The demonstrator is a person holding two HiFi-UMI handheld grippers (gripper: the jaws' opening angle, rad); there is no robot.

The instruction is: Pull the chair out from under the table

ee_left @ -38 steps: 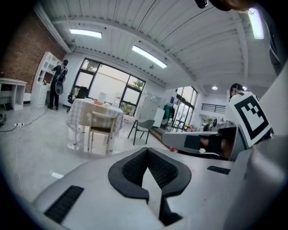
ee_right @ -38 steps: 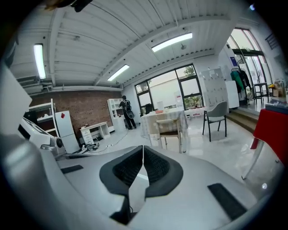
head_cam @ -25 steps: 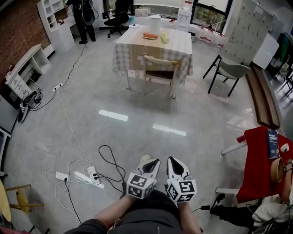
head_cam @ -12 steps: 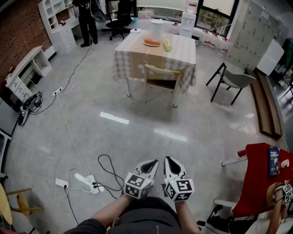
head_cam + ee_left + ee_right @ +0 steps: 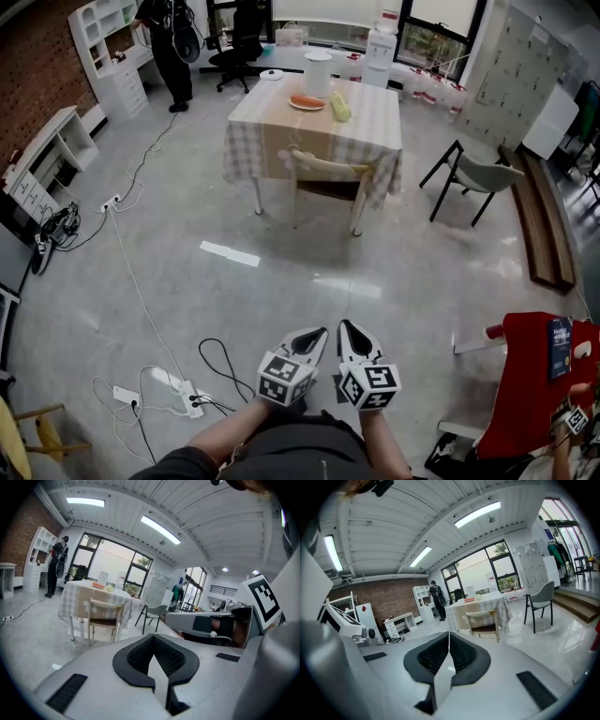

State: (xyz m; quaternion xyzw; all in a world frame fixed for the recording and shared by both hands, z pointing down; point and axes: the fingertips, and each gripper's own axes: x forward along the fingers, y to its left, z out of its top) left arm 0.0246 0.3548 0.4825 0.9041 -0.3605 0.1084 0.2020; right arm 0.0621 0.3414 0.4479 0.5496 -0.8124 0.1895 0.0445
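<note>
Chair point(image 5: 325, 178) at centre stage: the pale wooden seat sits tucked under the near edge of the table point(image 5: 314, 127), its backrest against the checked cloth, well apart from both grippers. At the foot of the head view the left gripper point(image 5: 317, 334) and the right gripper point(image 5: 345, 328) are held side by side at the person's waist, angled slightly downward and aimed at the table. Each gripper view shows the jaws clenched together with nothing between them. To the left, white shelving point(image 5: 112, 47) lines a brick wall, a person point(image 5: 173, 47) stands by it, and cables point(image 5: 141, 272) trail across the floor to a power strip point(image 5: 187, 389) just left of the grippers. A stretch of glossy floor point(image 5: 309, 272) separates the grippers from the chair. On the table stand a white container point(image 5: 318, 73), a plate point(image 5: 307, 102) and a yellow-green item point(image 5: 339, 106). To the right stands a grey chair point(image 5: 478, 169); a red cloth point(image 5: 534, 375) hangs lower right. Compared with a second ago, the power strip and red cloth have slid lower in the view and the table sits a little nearer, while the chair remains tucked in and both grippers stay closed.
</note>
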